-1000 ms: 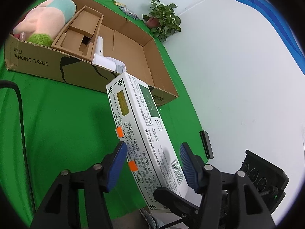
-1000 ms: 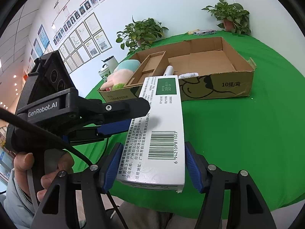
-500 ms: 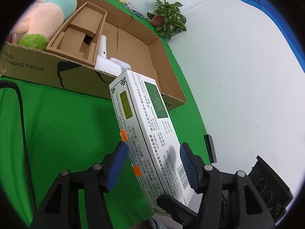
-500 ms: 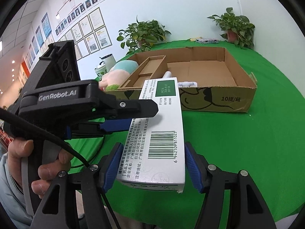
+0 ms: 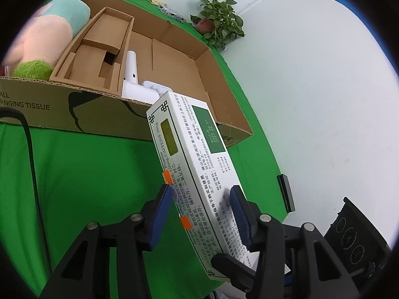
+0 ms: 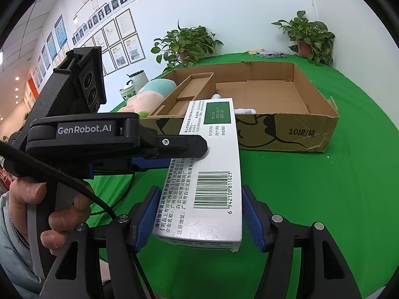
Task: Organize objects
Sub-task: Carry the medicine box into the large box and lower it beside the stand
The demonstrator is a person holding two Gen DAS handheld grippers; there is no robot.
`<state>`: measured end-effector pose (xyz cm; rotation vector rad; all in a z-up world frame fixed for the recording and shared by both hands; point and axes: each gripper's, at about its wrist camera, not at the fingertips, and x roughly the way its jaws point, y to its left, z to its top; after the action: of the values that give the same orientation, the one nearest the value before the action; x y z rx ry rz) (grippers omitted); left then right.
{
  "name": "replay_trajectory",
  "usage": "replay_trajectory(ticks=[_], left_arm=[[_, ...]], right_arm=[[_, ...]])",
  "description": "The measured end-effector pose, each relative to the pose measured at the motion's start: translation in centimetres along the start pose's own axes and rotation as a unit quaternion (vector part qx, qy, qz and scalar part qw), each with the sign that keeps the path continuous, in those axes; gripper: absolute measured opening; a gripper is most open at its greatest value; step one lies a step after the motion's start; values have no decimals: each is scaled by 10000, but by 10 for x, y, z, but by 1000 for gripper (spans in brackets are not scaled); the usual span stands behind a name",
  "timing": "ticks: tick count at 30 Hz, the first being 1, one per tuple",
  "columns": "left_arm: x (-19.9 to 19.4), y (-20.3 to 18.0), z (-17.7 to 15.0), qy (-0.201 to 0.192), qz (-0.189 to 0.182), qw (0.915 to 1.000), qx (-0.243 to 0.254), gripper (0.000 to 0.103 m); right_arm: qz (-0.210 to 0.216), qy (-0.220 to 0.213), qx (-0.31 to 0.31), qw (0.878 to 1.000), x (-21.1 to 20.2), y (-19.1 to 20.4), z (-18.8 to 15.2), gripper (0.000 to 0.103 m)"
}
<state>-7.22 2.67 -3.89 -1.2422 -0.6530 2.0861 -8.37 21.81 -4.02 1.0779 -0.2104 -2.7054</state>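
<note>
Between the blue pads of the right gripper sits the near end of a long white medicine box, pinched across its width. Further along it, the left gripper has just been closing its jaws on the box's narrow sides; whether its pads press yet I cannot tell. Beyond, on the green surface, an open cardboard box holds a cardboard insert, a white device and a plush toy.

Left gripper closing; right gripper clamped.
</note>
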Motion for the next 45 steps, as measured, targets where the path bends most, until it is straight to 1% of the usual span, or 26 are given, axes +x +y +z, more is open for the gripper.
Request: replay_trajectory(ticks=[7, 11, 14, 18, 24, 25, 29, 35, 41, 45], left_arm=[[4, -3, 5, -15, 39, 10000, -20, 45], [-3, -7, 4, -95, 25, 9999, -21, 43], [-13, -21, 8, -256, 16, 9996, 149, 43], [-15, -39, 19, -405, 39, 9985, 370, 42], [-6, -57, 43, -458, 40, 9961, 759, 40], [-7, -59, 38, -452, 23, 9957, 804, 40], [3, -69, 53, -411, -73, 9950, 912, 40], [22, -77, 90, -385, -175, 9935, 1053, 40], [40, -69, 127, -355, -142, 9931, 1111, 40], [57, -56, 150, -283, -35, 9932, 1126, 40]], right_arm=[[59, -63, 50, 10000, -4, -2, 0, 62], [137, -105, 99, 9998, -10, -3, 0, 62], [97, -263, -25, 9996, -20, 2, 1, 62], [97, -529, -72, 9985, -35, 2, 9, 62], [-3, -738, 20, 9973, -42, -9, 24, 62], [-40, -759, 44, 9971, -42, -12, 27, 62], [-168, -874, 126, 9959, -43, -25, 42, 61], [-348, -1035, 195, 9938, -35, -50, 75, 61], [-349, -1014, 284, 9938, -16, -73, 111, 61], [-314, -887, 371, 9949, 10, -92, 136, 61]])
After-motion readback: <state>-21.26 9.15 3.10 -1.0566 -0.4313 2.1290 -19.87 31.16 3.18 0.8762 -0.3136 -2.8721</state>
